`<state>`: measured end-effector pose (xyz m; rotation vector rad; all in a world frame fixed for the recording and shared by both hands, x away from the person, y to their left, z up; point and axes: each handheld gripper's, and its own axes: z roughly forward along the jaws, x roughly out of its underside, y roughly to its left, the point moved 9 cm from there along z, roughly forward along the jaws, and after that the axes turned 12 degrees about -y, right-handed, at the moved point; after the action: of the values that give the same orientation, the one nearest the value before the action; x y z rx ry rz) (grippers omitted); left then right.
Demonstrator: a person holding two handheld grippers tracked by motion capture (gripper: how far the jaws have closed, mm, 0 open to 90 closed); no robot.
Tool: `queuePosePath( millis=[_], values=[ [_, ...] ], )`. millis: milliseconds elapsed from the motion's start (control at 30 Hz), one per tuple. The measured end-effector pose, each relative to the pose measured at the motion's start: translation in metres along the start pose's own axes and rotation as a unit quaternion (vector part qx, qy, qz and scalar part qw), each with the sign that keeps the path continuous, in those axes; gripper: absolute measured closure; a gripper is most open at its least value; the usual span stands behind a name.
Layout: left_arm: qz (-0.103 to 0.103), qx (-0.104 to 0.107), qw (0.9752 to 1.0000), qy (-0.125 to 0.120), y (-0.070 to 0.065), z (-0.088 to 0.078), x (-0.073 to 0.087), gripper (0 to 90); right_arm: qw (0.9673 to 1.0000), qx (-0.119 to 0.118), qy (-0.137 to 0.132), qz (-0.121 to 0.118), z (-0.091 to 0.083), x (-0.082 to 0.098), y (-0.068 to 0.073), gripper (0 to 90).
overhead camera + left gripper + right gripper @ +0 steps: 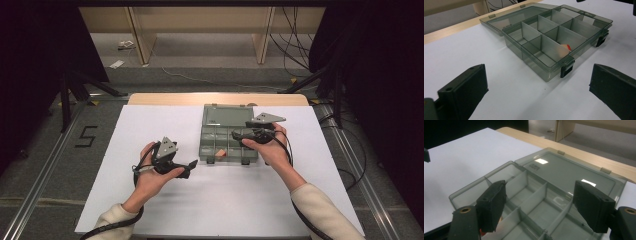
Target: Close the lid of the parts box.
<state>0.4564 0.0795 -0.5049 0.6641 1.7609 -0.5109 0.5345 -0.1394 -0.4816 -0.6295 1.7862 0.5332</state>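
Left gripper (pixel 192 165): we hold it with jaws wide apart, empty, just left of the box.
Compartment box (pixel 212 145): lid open, mid-table, far side.
Right gripper (pixel 236 135): our jaws spread, empty, above its compartments.

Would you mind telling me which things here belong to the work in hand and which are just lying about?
In the job:
- smoky grey clear plastic compartment box, lid open flat
- small orange-red piece in a front compartment
- right gripper, open above the compartments
- left gripper, open, facing the box

Lying about:
- white sheet covering the wooden table
- black cables on the floor beyond
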Motion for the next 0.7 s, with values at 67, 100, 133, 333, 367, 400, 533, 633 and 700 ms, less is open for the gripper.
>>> queuePosePath(
  millis=[67, 100, 133, 333, 367, 400, 533, 633, 700],
  values=[
    [-0.001, -0.001, 1.0, -0.001, 0.001, 0.0, 0.0, 0.7, 1.0, 0.004, -0.002, 0.002, -0.002, -0.001, -0.004, 28.0],
    [0.0, -0.002, 1.0, -0.002, 0.001, -0.001, -0.001, 0.7, 1.0, 0.007, -0.004, 0.004, -0.002, -0.001, -0.006, 28.1],
    [0.0, -0.002, 1.0, -0.002, 0.001, -0.001, -0.001, 0.7, 0.9999, 0.009, -0.004, 0.005, -0.003, -0.002, -0.007, 28.1],
    [0.0, 0.003, 1.0, 0.0, -0.002, -0.001, 0.002, 0.9, 0.9998, 0.019, -0.002, 0.01, -0.003, -0.003, -0.013, 28.6],
    [0.002, 0.004, 1.0, 0.0, -0.002, -0.001, 0.002, 0.9, 0.9997, 0.023, -0.001, 0.012, -0.003, -0.003, -0.014, 28.9],
    [0.002, 0.006, 1.0, 0.0, -0.003, -0.001, 0.002, 0.9, 0.9996, 0.026, -0.001, 0.012, -0.003, -0.003, -0.015, 29.1],
    [0.004, 0.008, 1.0, 0.001, -0.005, -0.002, 0.002, 0.9, 0.9993, 0.034, -0.001, 0.017, -0.001, -0.003, -0.02, 30.1],
    [0.004, 0.007, 1.0, 0.0, -0.005, -0.002, 0.002, 1.0, 0.9988, 0.041, 0.007, 0.025, 0.003, -0.003, -0.025, 30.8],
    [0.003, 0.008, 1.0, 0.0, -0.006, -0.002, 0.002, 1.1, 0.9986, 0.045, 0.008, 0.029, 0.007, -0.004, -0.028, 30.8]
  ],
)
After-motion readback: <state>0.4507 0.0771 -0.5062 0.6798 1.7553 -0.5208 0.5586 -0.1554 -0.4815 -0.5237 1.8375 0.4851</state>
